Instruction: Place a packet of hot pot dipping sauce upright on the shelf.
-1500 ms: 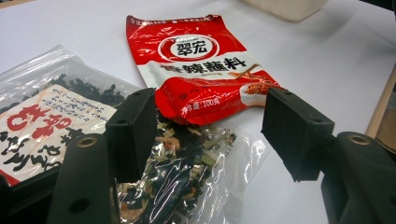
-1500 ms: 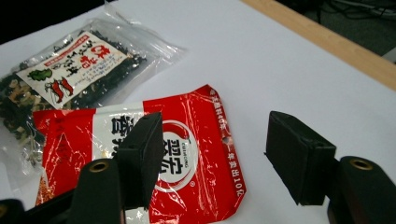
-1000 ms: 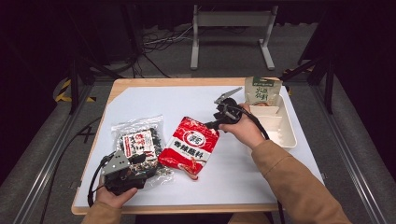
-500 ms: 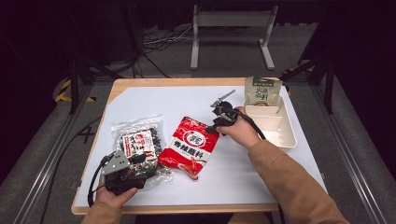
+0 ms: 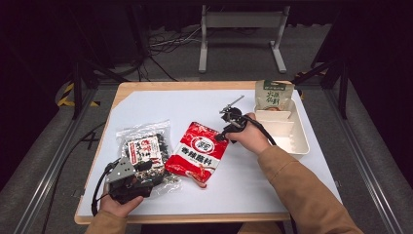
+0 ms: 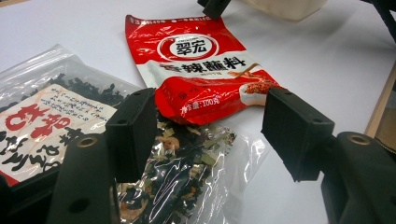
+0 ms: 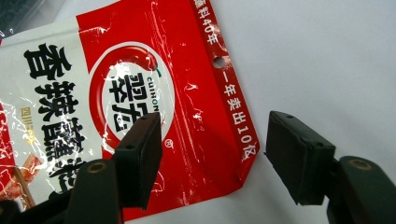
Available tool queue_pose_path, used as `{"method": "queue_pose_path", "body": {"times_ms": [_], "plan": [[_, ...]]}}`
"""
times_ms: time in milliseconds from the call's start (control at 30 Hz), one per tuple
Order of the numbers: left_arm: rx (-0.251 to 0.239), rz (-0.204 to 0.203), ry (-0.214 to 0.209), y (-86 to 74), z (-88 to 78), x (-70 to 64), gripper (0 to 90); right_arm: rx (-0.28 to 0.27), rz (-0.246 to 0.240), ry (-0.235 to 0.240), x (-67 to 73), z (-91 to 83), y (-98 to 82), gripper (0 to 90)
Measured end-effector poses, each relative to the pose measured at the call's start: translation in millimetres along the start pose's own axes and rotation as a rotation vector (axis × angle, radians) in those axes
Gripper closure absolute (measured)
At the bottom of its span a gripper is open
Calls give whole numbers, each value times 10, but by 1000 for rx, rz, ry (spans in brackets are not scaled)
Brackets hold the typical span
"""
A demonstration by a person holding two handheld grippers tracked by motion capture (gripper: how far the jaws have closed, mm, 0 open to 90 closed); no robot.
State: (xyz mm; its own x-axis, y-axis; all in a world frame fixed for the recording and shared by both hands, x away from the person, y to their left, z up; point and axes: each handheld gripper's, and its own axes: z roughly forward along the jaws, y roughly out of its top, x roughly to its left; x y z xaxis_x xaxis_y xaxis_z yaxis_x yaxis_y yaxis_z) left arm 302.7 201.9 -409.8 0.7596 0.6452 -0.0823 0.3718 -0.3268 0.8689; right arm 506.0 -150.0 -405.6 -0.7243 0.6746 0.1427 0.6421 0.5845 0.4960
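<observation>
Right gripper [image 7: 212, 158]: jaws stood wide apart with nothing clamped; they hung over the top corner of the red seasoning packet [image 7: 140, 107], one jaw above the printed face, the other above the bare white table [image 7: 327, 56] just past the packet's edge; whether the pads touched the packet could not be told.
Red seasoning packet: lay flat beneath and between the right gripper's jaws; in the high view it lay just left of the right gripper [image 5: 225, 134] and just right of the clear bag [image 5: 146, 151]; its lower edge overlapped that bag.
Left gripper [image 6: 210, 135]: jaws stood apart, gripping nothing; one jaw sat over the clear bag [image 6: 93, 116] of dark dried pieces, the other over bare table; the red packet [image 6: 205, 70] lay ahead of the jaws; in the high view this gripper [image 5: 134, 173] rested at the bag's near end.
Tray [image 5: 297, 141]: white and divided; it sat just beyond the right hand [image 5: 251, 136], on the side away from the packet.
Green pouch [image 5: 273, 95]: stood propped in the tray's far end, well apart from both grippers.
</observation>
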Motion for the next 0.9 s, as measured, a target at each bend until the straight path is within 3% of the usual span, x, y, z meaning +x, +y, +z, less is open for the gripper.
{"method": "queue_pose_path", "body": {"times_ms": [200, 500, 600, 767, 900], "plan": [[2, 1, 2, 1, -1, 2, 359, 18, 35, 10, -36, 48, -15, 356], [2, 7, 2, 2, -3, 3, 359, 40, 44, 30, -55, 103, -30, 354], [-1, 6, 2, 1, -4, 4, 359, 25, 66, 63, -61, 111, -43, 357], [0, 5, 2, 1, -3, 4, 359, 0, 58, 78, -67, 38, -50, 405], [-2, 1, 0, 4, 1, -5, 359, -32, 42, 121, -28, -52, -41, 424]]}}
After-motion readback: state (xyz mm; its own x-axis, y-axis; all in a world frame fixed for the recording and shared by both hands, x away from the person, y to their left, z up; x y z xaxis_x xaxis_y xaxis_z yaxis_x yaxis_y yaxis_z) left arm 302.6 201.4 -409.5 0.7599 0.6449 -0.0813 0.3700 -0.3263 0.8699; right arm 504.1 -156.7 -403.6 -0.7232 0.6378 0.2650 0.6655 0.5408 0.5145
